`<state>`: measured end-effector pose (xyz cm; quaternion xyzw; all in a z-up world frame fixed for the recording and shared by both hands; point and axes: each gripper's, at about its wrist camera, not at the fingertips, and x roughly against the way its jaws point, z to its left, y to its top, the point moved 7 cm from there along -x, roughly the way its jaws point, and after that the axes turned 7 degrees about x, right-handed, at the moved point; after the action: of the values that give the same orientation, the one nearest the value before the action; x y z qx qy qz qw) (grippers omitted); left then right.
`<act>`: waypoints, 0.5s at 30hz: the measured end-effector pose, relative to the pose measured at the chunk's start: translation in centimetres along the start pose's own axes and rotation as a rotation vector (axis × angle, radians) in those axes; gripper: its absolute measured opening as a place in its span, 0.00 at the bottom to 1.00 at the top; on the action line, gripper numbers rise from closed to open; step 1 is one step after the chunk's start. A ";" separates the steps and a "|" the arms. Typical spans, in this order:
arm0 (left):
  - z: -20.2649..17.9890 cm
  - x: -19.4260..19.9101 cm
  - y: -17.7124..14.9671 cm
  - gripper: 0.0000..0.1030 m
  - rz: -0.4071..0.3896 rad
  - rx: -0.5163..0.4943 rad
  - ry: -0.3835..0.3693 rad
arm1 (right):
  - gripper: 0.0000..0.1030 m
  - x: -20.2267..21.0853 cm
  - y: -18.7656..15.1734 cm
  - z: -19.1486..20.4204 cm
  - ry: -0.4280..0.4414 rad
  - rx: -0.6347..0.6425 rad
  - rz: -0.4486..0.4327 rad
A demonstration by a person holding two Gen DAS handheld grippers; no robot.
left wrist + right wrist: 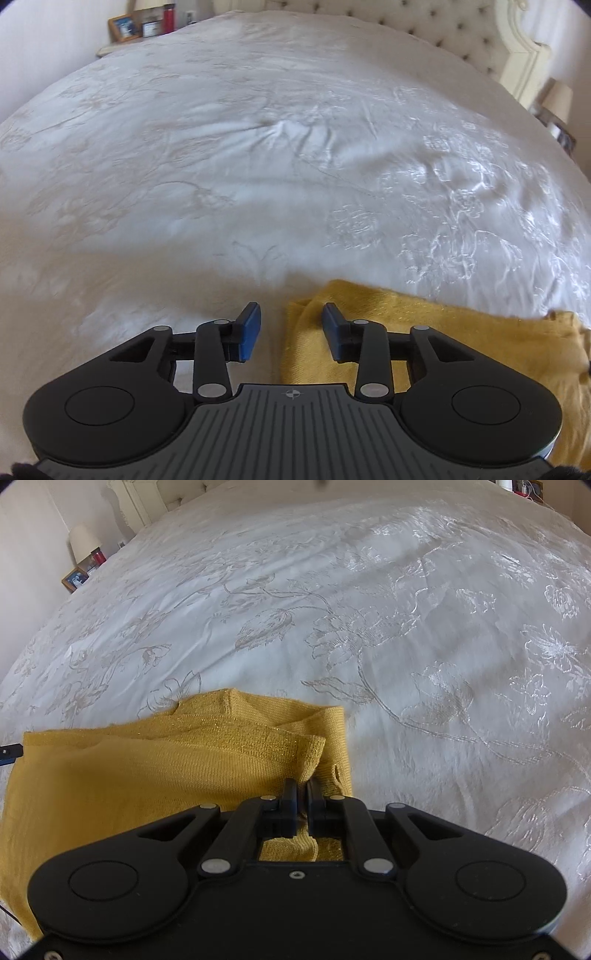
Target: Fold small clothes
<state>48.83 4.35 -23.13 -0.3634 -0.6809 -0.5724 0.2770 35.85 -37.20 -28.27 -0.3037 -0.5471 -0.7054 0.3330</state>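
Observation:
A mustard-yellow knit garment (436,332) lies partly folded on the white embroidered bedspread (258,166). In the left wrist view my left gripper (291,332) hovers at the garment's left edge, its blue pads apart and no cloth pinched between them. In the right wrist view the same yellow garment (147,775) fills the lower left, its upper layers folded over with a glittery band along the fold. My right gripper (303,797) is shut on the garment's right-hand edge, and cloth shows between and under its fingers.
The bedspread (406,646) stretches ahead and to both sides. A tufted headboard (461,33) stands at the far end. Bedside tables hold a picture frame (123,27), a red bottle (168,16) and a lamp (83,541).

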 end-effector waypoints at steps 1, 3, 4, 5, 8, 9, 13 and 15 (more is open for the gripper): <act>-0.4 -0.2 0.0 0.37 0.005 -0.006 -0.013 | 0.15 0.0 0.0 0.0 0.000 -0.001 0.001; -1.3 -0.7 -0.1 0.38 0.029 -0.043 -0.033 | 0.15 0.1 0.0 0.0 -0.001 0.001 0.002; -1.7 -0.9 -0.3 0.38 0.041 -0.076 -0.035 | 0.15 0.1 0.0 0.0 -0.001 0.002 0.002; -2.1 -1.1 -0.4 0.38 0.046 -0.112 -0.030 | 0.15 0.0 0.0 0.0 0.000 0.001 0.002; -3.4 -1.5 -1.0 0.39 0.057 -0.234 -0.005 | 0.15 0.0 0.0 -0.1 0.001 -0.005 0.004; -3.7 -1.5 -1.2 0.39 0.057 -0.266 0.000 | 0.15 -0.1 0.0 0.0 0.001 -0.005 0.004; -4.6 -1.3 -1.5 0.15 0.025 -0.376 -0.036 | 0.15 -0.1 0.0 -0.1 0.001 -0.005 0.004; -5.3 -0.5 -1.7 0.06 -0.028 -0.447 -0.016 | 0.14 -0.1 0.0 -0.1 0.001 -0.004 0.004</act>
<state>47.52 -1.03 -23.46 -0.4109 -0.5443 -0.7098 0.1762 35.87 -37.25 -28.36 -0.3055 -0.5447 -0.7060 0.3339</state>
